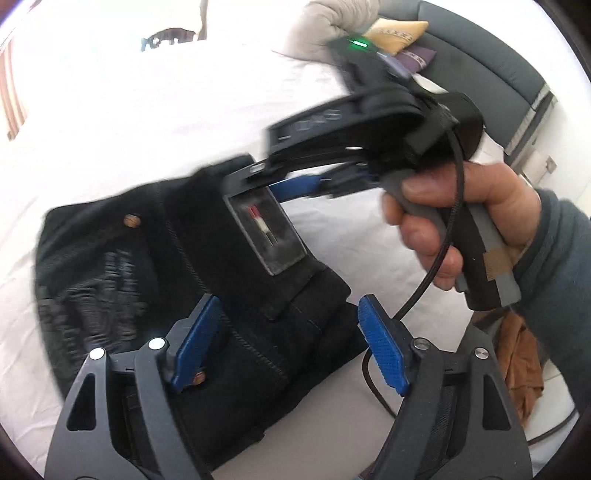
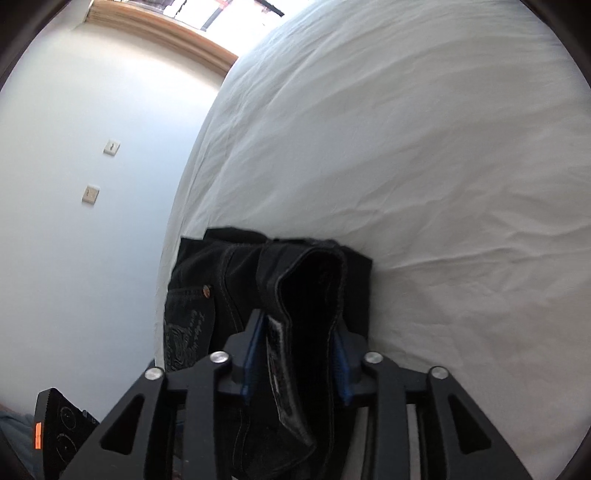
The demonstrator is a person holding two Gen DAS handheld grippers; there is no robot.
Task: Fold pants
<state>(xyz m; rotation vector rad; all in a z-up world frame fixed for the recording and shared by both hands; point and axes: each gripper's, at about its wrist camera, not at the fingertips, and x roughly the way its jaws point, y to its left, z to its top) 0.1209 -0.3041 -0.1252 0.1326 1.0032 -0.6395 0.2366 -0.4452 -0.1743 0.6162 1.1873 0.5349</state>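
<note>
Black jeans [image 1: 155, 258] lie folded into a compact stack on the white bed sheet [image 1: 166, 110]; a grey waistband label [image 1: 264, 232] faces up. My left gripper [image 1: 291, 347] is open, its blue pads either side of the stack's near edge, holding nothing. My right gripper [image 1: 295, 184], held in a hand, reaches onto the stack from the right. In the right wrist view the right gripper [image 2: 297, 354] is shut on a thick fold of the jeans [image 2: 306, 295], the waistband label between its blue pads [image 2: 253, 354].
A grey pillow [image 1: 325, 29] and small cushions [image 1: 402, 33] lie at the bed's head beside a grey headboard [image 1: 491, 66]. A brown garment [image 1: 521, 358] lies at the right. A black cable [image 1: 373, 384] trails across the sheet. A white wall [image 2: 74, 184] borders the bed.
</note>
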